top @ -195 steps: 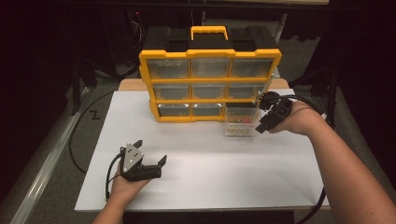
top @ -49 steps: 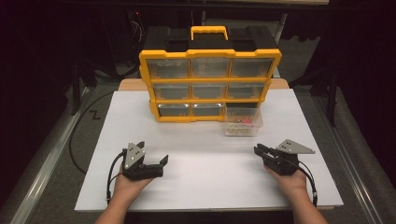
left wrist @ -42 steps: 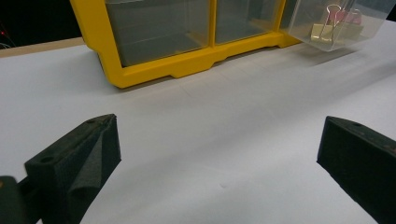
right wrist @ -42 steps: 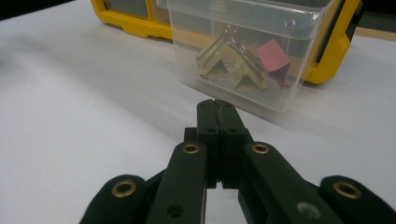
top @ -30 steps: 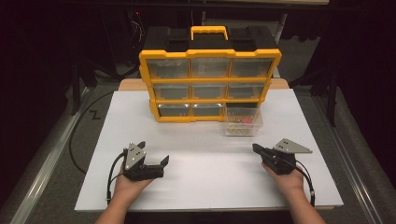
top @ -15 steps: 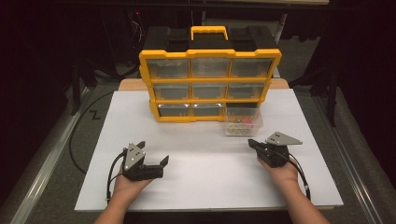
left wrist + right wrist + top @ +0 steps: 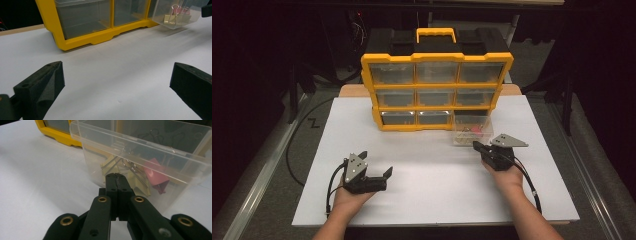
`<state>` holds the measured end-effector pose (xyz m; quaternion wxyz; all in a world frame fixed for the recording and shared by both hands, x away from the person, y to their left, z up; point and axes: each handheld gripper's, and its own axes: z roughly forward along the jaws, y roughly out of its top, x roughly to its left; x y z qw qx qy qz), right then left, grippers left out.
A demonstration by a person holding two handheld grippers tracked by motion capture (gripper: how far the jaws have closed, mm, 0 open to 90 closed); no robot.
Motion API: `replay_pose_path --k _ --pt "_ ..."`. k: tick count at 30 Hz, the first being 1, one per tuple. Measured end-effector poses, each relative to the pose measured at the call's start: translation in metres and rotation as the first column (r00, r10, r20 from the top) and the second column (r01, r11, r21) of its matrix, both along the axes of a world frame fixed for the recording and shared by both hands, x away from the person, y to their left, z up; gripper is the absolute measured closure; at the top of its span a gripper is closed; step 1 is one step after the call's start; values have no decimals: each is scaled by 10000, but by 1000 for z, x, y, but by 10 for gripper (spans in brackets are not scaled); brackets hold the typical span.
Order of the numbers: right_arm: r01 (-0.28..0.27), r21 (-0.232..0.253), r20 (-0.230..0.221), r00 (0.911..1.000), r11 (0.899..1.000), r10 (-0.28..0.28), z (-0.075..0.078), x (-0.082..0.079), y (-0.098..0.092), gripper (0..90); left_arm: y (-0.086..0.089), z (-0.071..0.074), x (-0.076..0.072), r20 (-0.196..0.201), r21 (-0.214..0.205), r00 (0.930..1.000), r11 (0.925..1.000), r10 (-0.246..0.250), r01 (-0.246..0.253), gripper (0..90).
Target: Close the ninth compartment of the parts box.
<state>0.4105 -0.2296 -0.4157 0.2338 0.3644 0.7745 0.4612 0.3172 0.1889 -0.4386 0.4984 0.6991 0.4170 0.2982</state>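
A yellow and black organiser [image 7: 437, 90] with clear drawers stands at the back of the white table [image 7: 432, 170]. Its bottom right drawer [image 7: 473, 134] is pulled out onto the table and holds pink and pale yellow binder clips [image 7: 140, 173]. My right gripper [image 7: 476, 146] is shut with nothing between its jaws; its tip [image 7: 116, 175] is right at the drawer's clear front wall [image 7: 135, 160], and I cannot tell whether it touches. My left gripper [image 7: 374, 167] rests at the front left, open and empty, its jaws wide apart [image 7: 117, 82] and pointing toward the organiser [image 7: 100, 25].
A black cable [image 7: 299, 135] curls along the floor left of the table. A cable [image 7: 527, 180] trails from the right gripper over the table's front right. A grey rail [image 7: 257, 185] runs along the left side. Open white surface lies between the two grippers.
My right gripper has moved away from the front edge toward the pulled-out drawer, staying shut. The left gripper has kept still.
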Motion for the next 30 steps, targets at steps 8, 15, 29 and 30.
replay_pose_path --k 8,15,29,30 --pt "42 -7 168 9998 10000 -41 3 5 6 900 0 1 0 63 -74 10000 10000 21 -20 4" --pt "27 71 231 9997 10000 -29 7 8 8 900 0 0 0 45 -48 10000 10000 -37 37 4" --pt "108 -62 358 9993 9999 -105 12 10 12 900 1 1 -1 83 -104 10000 9999 -44 45 4" --pt "120 -62 369 9992 9999 -117 12 10 12 900 1 1 -1 83 -110 10000 9999 -37 38 4"
